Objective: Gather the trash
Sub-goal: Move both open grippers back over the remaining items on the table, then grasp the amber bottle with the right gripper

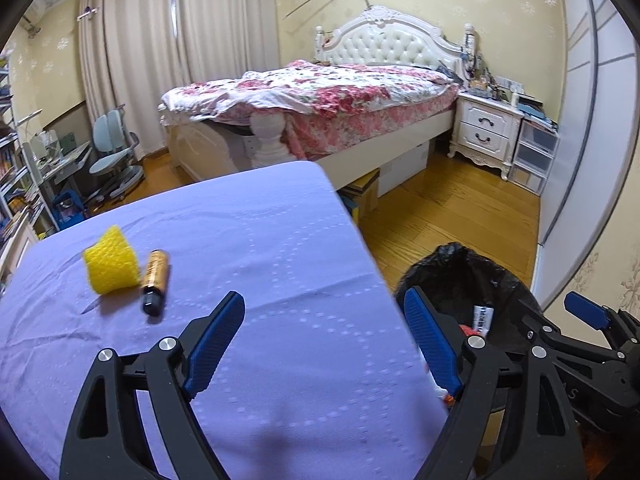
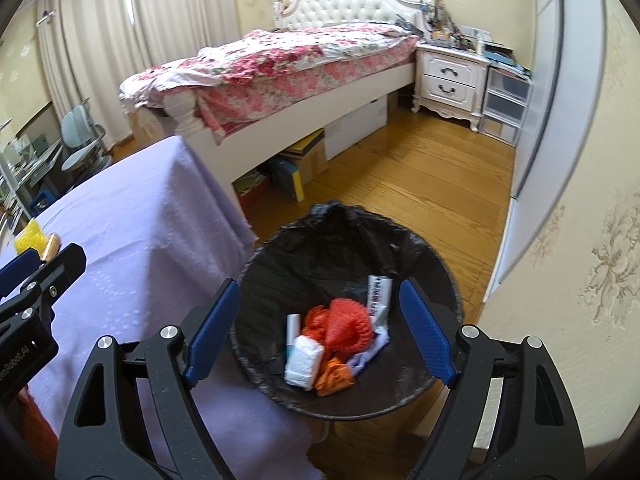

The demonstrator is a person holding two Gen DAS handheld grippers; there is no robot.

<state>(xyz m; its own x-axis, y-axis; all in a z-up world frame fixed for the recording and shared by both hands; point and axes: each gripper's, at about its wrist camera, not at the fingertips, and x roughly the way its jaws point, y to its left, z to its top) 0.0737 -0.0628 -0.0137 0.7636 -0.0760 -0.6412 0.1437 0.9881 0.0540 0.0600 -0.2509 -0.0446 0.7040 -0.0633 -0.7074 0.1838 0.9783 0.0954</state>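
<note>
Left wrist: battery (image 1: 155, 282) beyond gripper (image 1: 324, 344), left.

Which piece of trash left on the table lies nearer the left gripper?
The battery: it lies beside the yellow foam net, on the side toward the left gripper.

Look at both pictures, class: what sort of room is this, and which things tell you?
A home bedroom, most likely. A bed with a floral quilt and tufted headboard, a white nightstand beside it, and long curtains show it.
</note>
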